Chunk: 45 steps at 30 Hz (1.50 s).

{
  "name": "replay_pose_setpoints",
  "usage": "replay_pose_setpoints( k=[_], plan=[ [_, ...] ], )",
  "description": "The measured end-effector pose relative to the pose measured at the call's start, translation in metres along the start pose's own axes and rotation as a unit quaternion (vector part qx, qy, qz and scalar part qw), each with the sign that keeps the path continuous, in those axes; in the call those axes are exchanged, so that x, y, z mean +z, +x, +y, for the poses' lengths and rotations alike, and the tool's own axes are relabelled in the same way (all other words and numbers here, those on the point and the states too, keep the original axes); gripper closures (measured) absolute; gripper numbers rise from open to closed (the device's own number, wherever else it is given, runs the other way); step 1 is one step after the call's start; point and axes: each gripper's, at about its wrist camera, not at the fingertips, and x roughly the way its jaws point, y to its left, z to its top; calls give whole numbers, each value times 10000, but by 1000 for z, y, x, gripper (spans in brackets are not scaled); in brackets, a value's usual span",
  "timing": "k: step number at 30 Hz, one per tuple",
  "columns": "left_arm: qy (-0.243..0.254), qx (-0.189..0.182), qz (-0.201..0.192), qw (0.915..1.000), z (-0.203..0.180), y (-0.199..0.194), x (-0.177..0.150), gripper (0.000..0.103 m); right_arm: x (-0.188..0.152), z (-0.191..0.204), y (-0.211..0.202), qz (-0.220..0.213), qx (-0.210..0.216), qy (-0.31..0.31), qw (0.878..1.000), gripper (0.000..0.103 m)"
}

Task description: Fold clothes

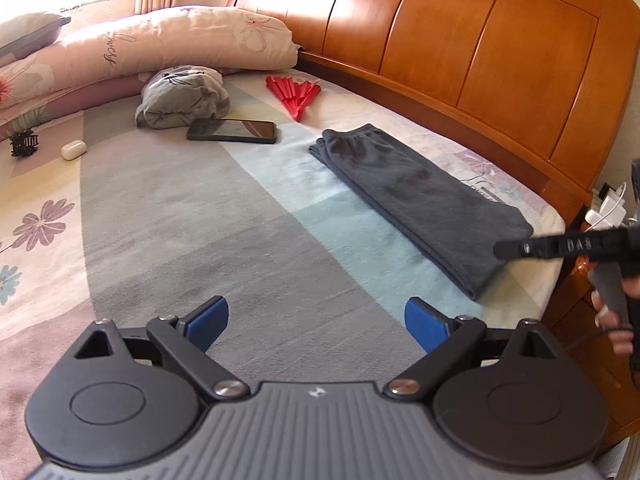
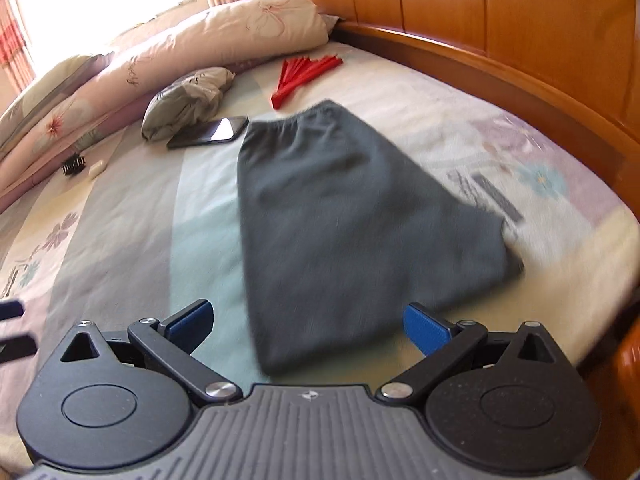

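Observation:
A dark grey garment [image 1: 420, 200] lies folded into a long flat strip on the bed, near the wooden headboard, its elastic waistband at the far end. In the right wrist view the same garment [image 2: 340, 232] fills the middle, its near end just ahead of my right gripper [image 2: 308, 326], which is open with nothing between its blue pads. My left gripper [image 1: 316, 322] is open too, over bare bedspread to the left of the garment. The right gripper's black fingers [image 1: 532, 246] reach in from the right edge of the left wrist view, over the garment's near corner.
A phone [image 1: 232, 130], a crumpled grey cloth bundle [image 1: 184, 98], a red folding fan [image 1: 294, 90], a white earbud case [image 1: 73, 149] and a black hair clip [image 1: 25, 144] lie further up the bed. Floral pillows [image 1: 160, 40] line the far side; the headboard [image 1: 460, 40] bounds the right.

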Motion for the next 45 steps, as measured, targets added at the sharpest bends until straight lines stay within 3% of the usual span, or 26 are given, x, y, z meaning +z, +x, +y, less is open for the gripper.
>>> replay_pose_setpoints(
  k=[11,20,25,45],
  plan=[
    [141,-249,-63,9996,-31,-19,-9,8,-34,37,-55,-20,-225,-176,9996,0],
    [118,-407,-143,9990,-43,-43,-18,8,-56,60,-84,-66,-149,-267,9995,0],
    [181,-507,-218,9983,-49,-56,-24,4,-64,71,-102,-181,-217,-335,9990,0],
    [266,-524,-222,9980,-61,-71,-36,4,-74,96,-124,-315,-556,-585,9962,0]
  ],
)
